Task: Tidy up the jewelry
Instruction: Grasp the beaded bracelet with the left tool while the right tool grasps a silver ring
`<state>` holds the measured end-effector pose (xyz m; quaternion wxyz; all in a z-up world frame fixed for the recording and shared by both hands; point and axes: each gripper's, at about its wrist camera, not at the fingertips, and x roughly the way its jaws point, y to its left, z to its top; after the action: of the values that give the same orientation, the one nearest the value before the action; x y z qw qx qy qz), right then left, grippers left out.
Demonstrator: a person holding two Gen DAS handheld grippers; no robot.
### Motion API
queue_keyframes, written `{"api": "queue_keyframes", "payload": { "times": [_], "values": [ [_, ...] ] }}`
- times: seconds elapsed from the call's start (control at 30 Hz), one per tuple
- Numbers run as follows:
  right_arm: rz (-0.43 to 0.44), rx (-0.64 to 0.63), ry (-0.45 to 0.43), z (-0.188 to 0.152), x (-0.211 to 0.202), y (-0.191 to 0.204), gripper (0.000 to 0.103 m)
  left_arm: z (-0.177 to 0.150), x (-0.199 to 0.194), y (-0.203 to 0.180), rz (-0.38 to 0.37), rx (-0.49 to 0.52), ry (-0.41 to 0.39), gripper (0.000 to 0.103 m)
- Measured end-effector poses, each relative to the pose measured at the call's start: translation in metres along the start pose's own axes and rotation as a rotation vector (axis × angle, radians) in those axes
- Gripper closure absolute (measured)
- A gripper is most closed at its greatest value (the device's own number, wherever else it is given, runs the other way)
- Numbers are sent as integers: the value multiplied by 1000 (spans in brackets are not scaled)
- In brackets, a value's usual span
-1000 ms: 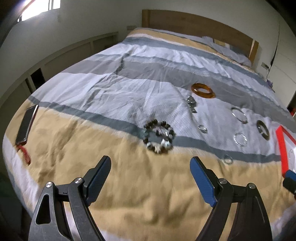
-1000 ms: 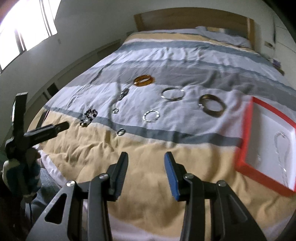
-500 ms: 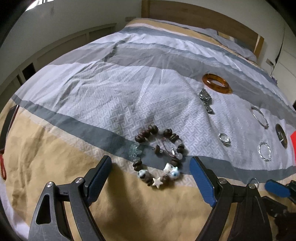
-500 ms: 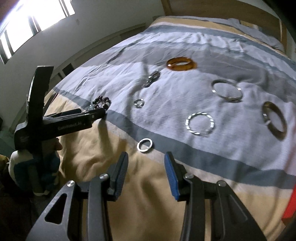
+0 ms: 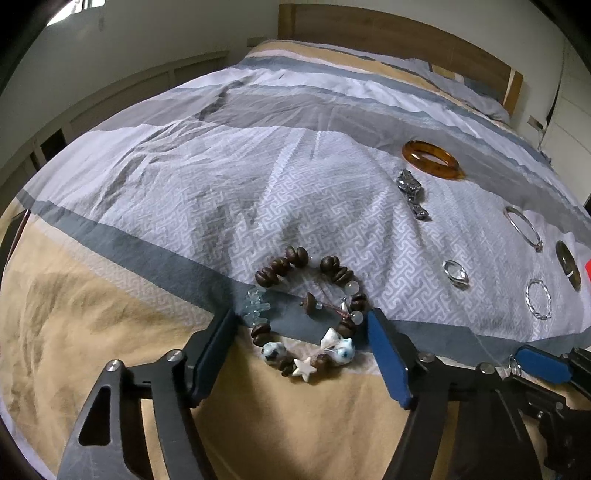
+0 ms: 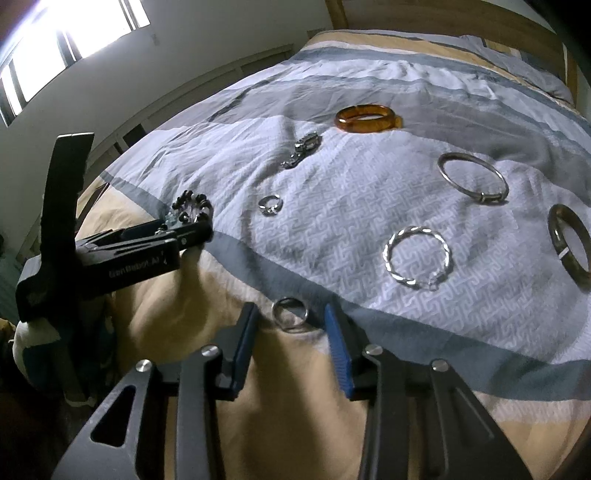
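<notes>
A bracelet of dark brown beads [image 5: 271, 275] with white star and blue-speckled charms lies on the striped duvet [image 5: 221, 192]. My left gripper [image 5: 299, 325] straddles it. Its jaws are closing, with the pads just outside the beads on either side. In the right wrist view a small silver ring [image 6: 276, 316] lies on the duvet's grey-to-tan border. My right gripper [image 6: 291, 317] has that ring between its closing jaws, with a gap on each side. The left gripper [image 6: 184, 232] shows at the left of that view. A blue pad of the right gripper [image 5: 539, 365] shows at the lower right of the left view.
Further up the bed lie an amber bangle [image 6: 365, 127], a silver chain piece [image 6: 304, 146], another small ring [image 6: 270, 205], a thin silver bangle [image 6: 448, 177], a twisted silver bangle [image 6: 391, 266] and a dark bangle [image 6: 557, 236]. A wooden headboard [image 5: 369, 33] stands at the far end.
Both grippers came down and forward to the duvet. The left one now brackets the bead bracelet with narrower jaws. The right one brackets the small ring, and the red tray left its view.
</notes>
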<state>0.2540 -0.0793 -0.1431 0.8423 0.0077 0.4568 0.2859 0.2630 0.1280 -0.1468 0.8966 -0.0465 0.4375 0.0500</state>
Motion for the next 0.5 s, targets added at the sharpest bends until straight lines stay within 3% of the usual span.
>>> {"api": "queue_keyframes", "payload": {
  "times": [0.13,0.23,0.33,0.5],
  "values": [
    [8,-5,5,1,5,-2,84,0,1,-2,-5,1,-8,41],
    [14,-2,1,0,5,-2,84,1,0,-4,-21,12,-11,53],
    [14,-2,-2,-1,0,0,84,1,-4,-8,-59,25,-9,75],
    [15,8,-14,-6,-17,2,84,1,-12,-11,-89,37,-1,81]
  ]
}}
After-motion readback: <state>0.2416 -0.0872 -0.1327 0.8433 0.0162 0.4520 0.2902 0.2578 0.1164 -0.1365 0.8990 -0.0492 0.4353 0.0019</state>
